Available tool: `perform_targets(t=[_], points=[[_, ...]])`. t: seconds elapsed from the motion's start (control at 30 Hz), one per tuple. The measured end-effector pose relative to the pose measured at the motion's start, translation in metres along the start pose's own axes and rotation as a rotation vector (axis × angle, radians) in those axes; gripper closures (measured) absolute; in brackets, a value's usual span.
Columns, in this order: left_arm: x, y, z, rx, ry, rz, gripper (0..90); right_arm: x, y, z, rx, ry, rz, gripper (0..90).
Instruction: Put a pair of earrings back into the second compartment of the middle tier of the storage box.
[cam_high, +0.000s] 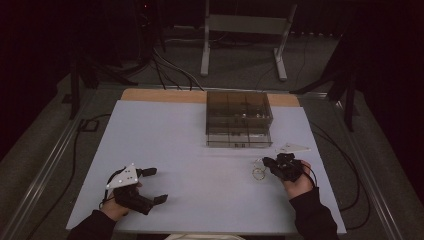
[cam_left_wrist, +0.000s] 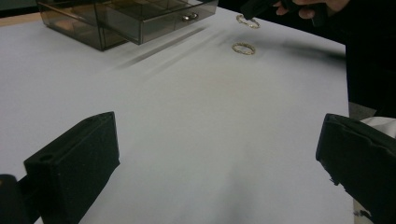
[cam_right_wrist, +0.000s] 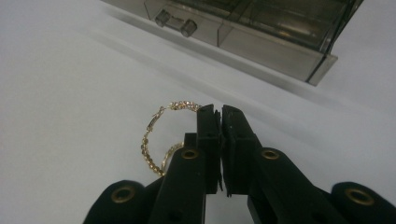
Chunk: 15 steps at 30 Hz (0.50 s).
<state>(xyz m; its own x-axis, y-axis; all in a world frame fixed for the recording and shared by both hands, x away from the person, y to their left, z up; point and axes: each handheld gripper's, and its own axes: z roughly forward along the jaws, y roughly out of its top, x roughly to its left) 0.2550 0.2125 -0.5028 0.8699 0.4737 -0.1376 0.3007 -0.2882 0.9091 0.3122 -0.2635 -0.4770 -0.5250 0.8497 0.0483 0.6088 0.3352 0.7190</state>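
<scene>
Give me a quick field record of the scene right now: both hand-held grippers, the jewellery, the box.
right hand-held gripper: jaws shut, pinching a gold hoop
held hoop: gold, studded chain look, hanging out to one side of the jaws, low over the table
second hoop: lying flat on the table, apart from both grippers
left hand-held gripper: jaws open, nothing between them, near the table's front left
drawer box: smoky clear plastic, at the far middle of the table
table: white surface

A smoky clear drawer box (cam_high: 239, 120) sits at the far side of the pale table (cam_high: 175, 150); a metal stand (cam_high: 245, 30) stands on the floor beyond.
</scene>
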Motion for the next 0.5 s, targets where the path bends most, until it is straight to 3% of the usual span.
perform_targets(t=[0.5], points=[[0.0, 0.001, 0.0, -0.01, -0.003, -0.006, 0.4, 0.008, 0.022, 0.004, -0.028, 0.009, -0.035, 87.1]])
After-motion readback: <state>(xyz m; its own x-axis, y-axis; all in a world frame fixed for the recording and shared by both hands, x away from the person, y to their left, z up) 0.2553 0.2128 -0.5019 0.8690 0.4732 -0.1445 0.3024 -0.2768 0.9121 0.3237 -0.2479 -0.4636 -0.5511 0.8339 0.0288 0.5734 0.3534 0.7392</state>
